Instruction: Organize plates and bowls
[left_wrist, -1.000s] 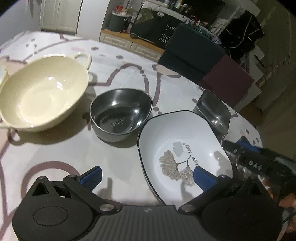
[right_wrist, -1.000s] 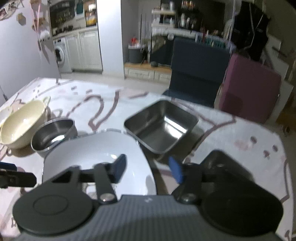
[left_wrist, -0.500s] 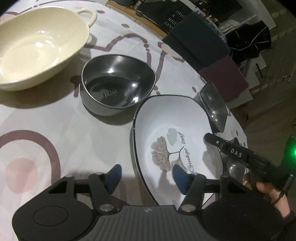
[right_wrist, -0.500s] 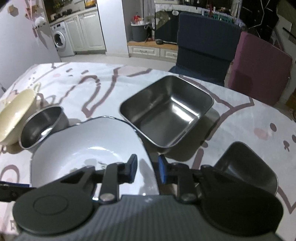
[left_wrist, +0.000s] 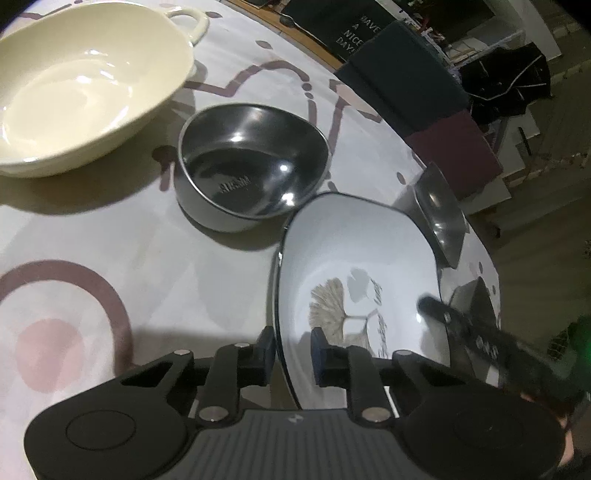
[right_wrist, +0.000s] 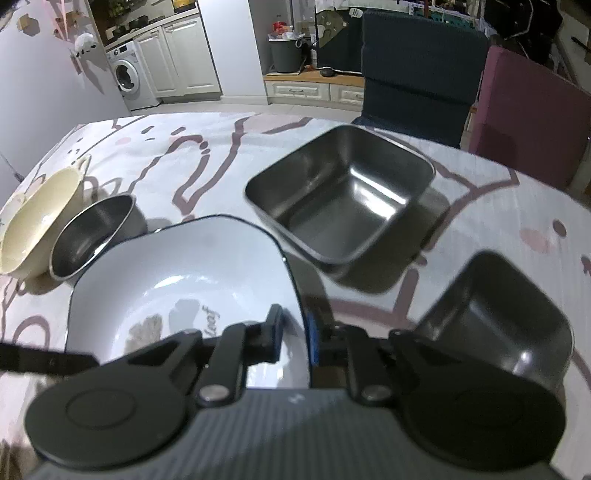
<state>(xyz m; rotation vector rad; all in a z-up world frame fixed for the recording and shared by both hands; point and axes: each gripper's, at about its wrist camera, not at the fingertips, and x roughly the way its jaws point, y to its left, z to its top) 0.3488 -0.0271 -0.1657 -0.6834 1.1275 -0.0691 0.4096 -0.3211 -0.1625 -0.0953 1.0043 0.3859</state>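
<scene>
A white square plate with a leaf print (left_wrist: 354, 258) (right_wrist: 177, 273) lies on the patterned tablecloth. My left gripper (left_wrist: 292, 349) is shut on its near left rim, one finger on each side of the edge. My right gripper (right_wrist: 293, 334) is shut on its right rim. A round steel bowl (left_wrist: 251, 166) (right_wrist: 92, 232) stands just beyond the plate. A cream two-handled bowl (left_wrist: 81, 85) (right_wrist: 37, 214) stands further left. A square steel dish (right_wrist: 343, 199) stands behind the plate on the right, seen edge-on in the left wrist view (left_wrist: 439, 214).
A small dark steel dish (right_wrist: 495, 317) sits at the right near the table edge. A dark blue chair (right_wrist: 417, 70) and a maroon chair (right_wrist: 535, 110) stand behind the table. The tablecloth (left_wrist: 110, 258) stretches left of the plate.
Both grippers have closed from open onto opposite rims of the white plate. The left gripper moved in toward the plate's left edge, the right gripper onto its right edge.
</scene>
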